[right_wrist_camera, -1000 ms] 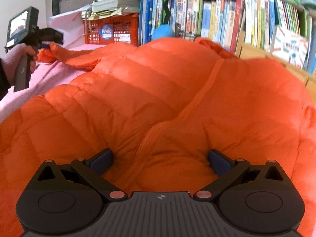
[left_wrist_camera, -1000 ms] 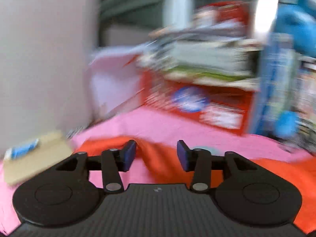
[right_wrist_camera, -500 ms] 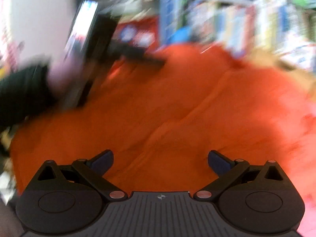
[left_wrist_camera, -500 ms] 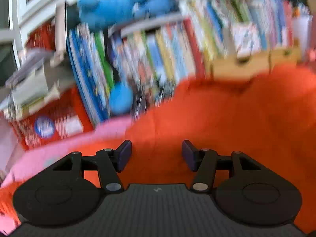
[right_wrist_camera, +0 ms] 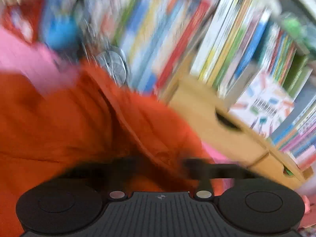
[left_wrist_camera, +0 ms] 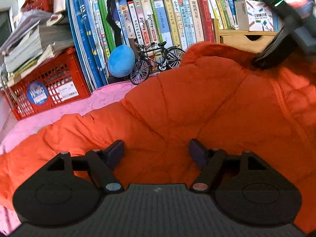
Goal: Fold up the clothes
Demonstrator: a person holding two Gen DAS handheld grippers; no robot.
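Note:
An orange puffer jacket [left_wrist_camera: 197,102] lies spread on a pink cloth [left_wrist_camera: 79,106]. My left gripper [left_wrist_camera: 156,154] hovers low over the jacket's near part, open, with only fabric showing between its fingers. The body of my right gripper [left_wrist_camera: 276,49] shows at the top right of the left wrist view, down at the jacket's far edge by the collar. The right wrist view is smeared by motion. There my right gripper [right_wrist_camera: 161,164] sits over the jacket [right_wrist_camera: 69,118] along its zip line. Its jaws look closer together, with orange fabric in the gap, but the blur hides whether they grip.
A shelf of upright books [left_wrist_camera: 158,19] backs the surface. In front of it stand a red crate [left_wrist_camera: 49,83] topped with papers, a blue plush ball [left_wrist_camera: 121,61], a model bicycle [left_wrist_camera: 156,61] and a wooden drawer box [left_wrist_camera: 243,37], which lies close to the right gripper [right_wrist_camera: 227,128].
The left gripper swung right from the jacket's sleeve end to over its body and opened wider. The right gripper moved fast toward the far collar edge, and its jaws came closer together.

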